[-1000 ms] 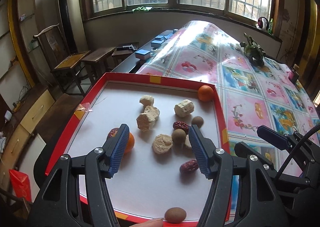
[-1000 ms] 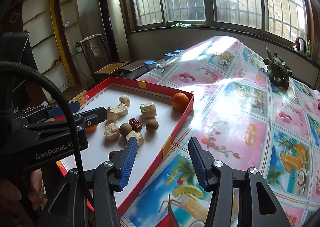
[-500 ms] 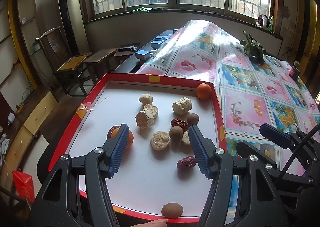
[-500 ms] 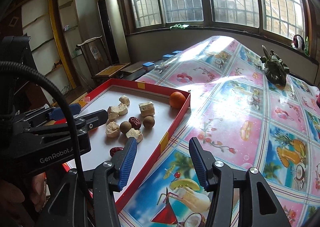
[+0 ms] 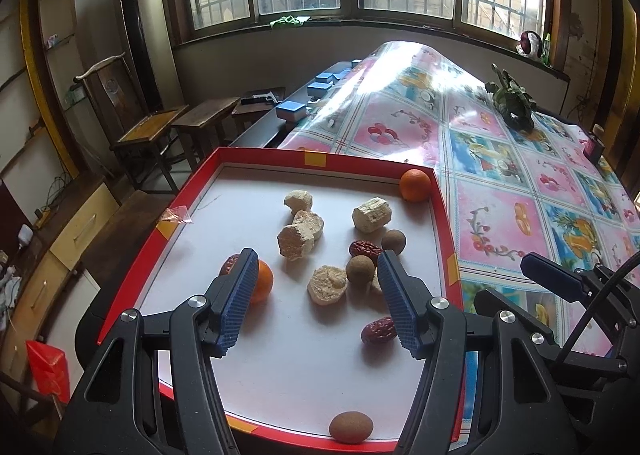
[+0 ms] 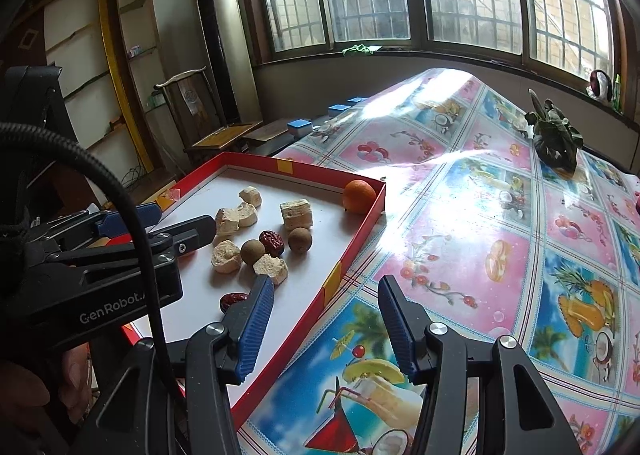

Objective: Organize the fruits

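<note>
Hovering over the tray (image 5: 256,154) — left gripper (image 5: 316,303) above its fruit, right gripper (image 6: 326,325) astride its rim — both fingers gape, empty.

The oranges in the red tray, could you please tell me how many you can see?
2: one orange sits in the tray's far right corner, the other orange lies near the left side, partly hidden behind the left claw. More may be hidden.
</note>
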{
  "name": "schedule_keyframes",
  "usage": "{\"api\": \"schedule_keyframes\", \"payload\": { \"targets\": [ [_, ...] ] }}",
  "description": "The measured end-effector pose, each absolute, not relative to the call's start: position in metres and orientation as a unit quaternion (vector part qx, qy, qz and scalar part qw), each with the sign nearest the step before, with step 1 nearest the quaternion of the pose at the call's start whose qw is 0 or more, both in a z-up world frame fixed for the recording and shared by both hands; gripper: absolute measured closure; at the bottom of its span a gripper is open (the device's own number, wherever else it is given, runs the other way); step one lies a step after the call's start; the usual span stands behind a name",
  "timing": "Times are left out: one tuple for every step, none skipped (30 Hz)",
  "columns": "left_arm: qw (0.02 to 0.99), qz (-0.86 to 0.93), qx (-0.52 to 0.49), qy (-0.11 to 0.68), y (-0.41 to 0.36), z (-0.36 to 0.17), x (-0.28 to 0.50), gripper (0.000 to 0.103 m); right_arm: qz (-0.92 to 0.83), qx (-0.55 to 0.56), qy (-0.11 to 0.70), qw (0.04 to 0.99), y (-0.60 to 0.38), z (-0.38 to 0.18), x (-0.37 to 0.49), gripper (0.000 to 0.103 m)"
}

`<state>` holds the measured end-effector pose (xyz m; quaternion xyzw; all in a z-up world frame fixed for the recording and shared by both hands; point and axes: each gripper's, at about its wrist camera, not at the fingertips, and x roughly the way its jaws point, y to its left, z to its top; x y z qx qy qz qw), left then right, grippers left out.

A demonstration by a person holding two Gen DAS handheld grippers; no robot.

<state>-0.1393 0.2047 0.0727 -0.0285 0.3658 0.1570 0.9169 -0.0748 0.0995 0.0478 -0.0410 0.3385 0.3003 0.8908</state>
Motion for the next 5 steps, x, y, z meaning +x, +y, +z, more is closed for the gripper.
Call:
{"api": "schedule_keyframes", "payload": {
  "targets": [
    [0.917, 0.158, -0.028, 0.366, 0.2046, 0.0731, -0.1389, 0.041, 0.300, -0.042, 0.339, 0.891, 0.0995, 0.0478, -0.0750, 0.051],
    [0.917, 0.157, -0.028, 0.366, 0.2039, 0.0736, -0.1381, 0.041, 0.298, -0.042, 0.338, 0.891, 0.0993, 0.0483, -0.0746, 0.051],
    [0.917, 0.156, -0.026, 0.367, 0.2024, 0.0744, -0.1372, 0.041, 0.298, -0.042, 0.338, 0.892, 0.0983, 0.0488, -0.0745, 0.051],
    [0.917, 0.153, -0.025, 0.367, 0.2002, 0.0758, -0.1362, 0.041, 0.297, -0.042, 0.336, 0.893, 0.0966, 0.0499, -0.0743, 0.051],
    [0.917, 0.151, -0.023, 0.368, 0.1975, 0.0770, -0.1352, 0.041, 0.295, -0.041, 0.335, 0.894, 0.0944, 0.0513, -0.0740, 0.051]
  ]
}}
